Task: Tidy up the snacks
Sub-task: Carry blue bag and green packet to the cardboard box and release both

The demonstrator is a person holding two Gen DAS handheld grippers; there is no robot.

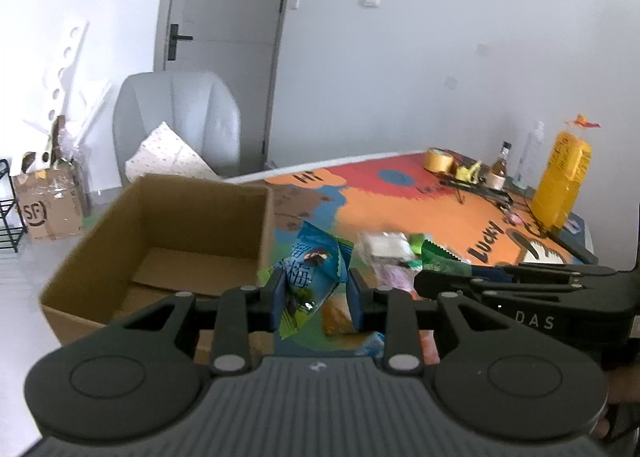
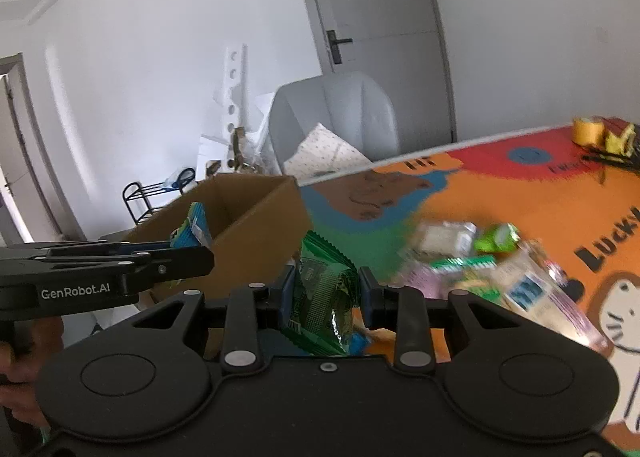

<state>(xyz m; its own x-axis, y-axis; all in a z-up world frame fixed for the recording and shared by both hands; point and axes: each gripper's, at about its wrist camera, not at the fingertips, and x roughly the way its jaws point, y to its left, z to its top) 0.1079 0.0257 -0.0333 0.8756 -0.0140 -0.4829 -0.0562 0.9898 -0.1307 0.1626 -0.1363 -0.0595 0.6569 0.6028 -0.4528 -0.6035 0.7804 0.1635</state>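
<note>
1. The left gripper (image 1: 316, 297) has its jaws closed partway on a blue crinkled foil snack packet (image 1: 310, 277), pinched across the body so it hangs upright, just beside the open brown cardboard box (image 1: 160, 217).
2. The right gripper (image 2: 326, 297) has its jaws narrowed on a green foil snack packet (image 2: 326, 297), gripped the same way and held off the counter (image 2: 500, 193) near the box's right wall.
3. Both packets are raised, likely for dropping over the box's walls.
4. The box looks empty inside, so sorting seems barely begun.
5. A loose pile of mixed snack packets (image 2: 480, 257) lies on the colourful cartoon-printed counter, within reach to the right of the box.
</note>
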